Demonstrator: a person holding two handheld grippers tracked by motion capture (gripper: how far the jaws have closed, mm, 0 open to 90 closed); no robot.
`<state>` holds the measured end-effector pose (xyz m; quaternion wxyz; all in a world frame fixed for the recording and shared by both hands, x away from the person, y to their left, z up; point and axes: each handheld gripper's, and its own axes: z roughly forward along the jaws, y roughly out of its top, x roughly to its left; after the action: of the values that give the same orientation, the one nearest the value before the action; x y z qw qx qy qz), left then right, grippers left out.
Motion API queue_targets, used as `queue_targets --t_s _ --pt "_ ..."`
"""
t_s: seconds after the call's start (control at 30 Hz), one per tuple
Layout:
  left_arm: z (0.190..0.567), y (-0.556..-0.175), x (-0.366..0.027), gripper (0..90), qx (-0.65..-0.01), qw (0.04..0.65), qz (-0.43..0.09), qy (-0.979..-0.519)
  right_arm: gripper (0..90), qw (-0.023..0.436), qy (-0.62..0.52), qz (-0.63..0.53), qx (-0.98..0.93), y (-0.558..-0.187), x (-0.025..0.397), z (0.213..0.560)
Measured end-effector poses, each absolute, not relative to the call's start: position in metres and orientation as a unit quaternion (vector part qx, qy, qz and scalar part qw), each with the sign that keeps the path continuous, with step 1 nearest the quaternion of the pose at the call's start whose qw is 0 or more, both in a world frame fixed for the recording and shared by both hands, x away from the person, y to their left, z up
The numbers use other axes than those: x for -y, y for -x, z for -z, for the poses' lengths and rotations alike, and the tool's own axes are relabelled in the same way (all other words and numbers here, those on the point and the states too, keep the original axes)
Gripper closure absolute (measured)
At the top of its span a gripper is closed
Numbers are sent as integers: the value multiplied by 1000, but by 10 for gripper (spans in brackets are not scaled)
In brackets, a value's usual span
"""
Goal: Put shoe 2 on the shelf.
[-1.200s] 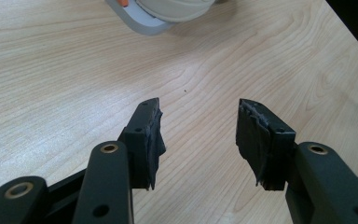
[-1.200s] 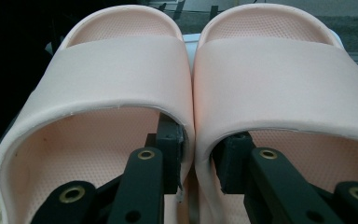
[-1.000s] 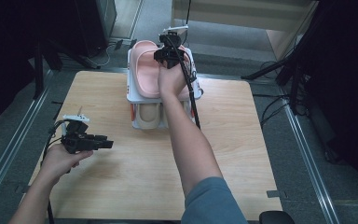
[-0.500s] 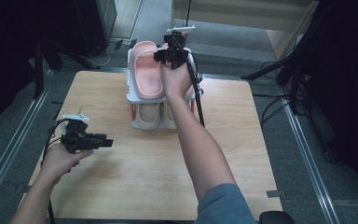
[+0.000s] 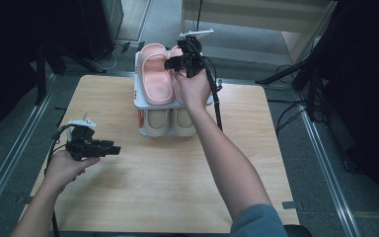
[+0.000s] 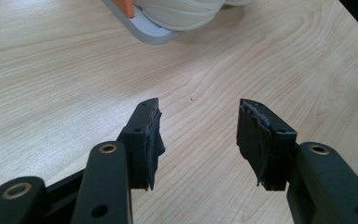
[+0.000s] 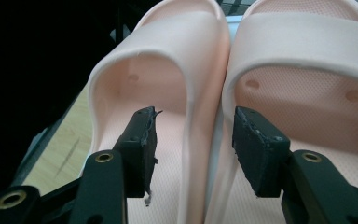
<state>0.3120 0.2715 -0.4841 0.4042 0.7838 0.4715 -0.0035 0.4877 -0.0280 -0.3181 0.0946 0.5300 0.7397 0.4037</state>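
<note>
High view: a white two-tier rack (image 5: 139, 101) stands at the upper centre of the frame, on the far part of the table (image 5: 153, 192). A pair of pink slides (image 5: 155, 74) lies on its top tier, and a pair of beige shoes (image 5: 170, 121) sits on the tier below with their ends toward the bottom of the frame. The right gripper (image 5: 170, 63) is stretched out over the top tier, turned toward the left of the frame, with its tip above the slides; the long reach of the arm fits the rack's place at the far edge.

In the right gripper view the jaws stand wide and hold nothing. The adjoining side walls of the two slides run up the middle of the frame between the jaws: the left jaw sits over the footbed of the left slide (image 7: 161, 70), the right jaw over that of the right slide (image 7: 307, 84). That placement looks meant for pinching both inner walls at once, so the pair could be lifted together, though this is a judgement. The slides are soft-looking, matte pale pink, with a broad band over the toes and a finely dotted footbed.

The left gripper (image 5: 116, 149) waits low at the left of the high view above bare wood, jaws also wide and empty, likely parked out of the way.
</note>
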Motion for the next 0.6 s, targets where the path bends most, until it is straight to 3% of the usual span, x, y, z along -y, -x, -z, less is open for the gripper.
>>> queue_targets --t_s 0.6 --pt "486 -314 -269 489 -475 399 15 -785 503 55 -454 -429 -779 -441 52 312"
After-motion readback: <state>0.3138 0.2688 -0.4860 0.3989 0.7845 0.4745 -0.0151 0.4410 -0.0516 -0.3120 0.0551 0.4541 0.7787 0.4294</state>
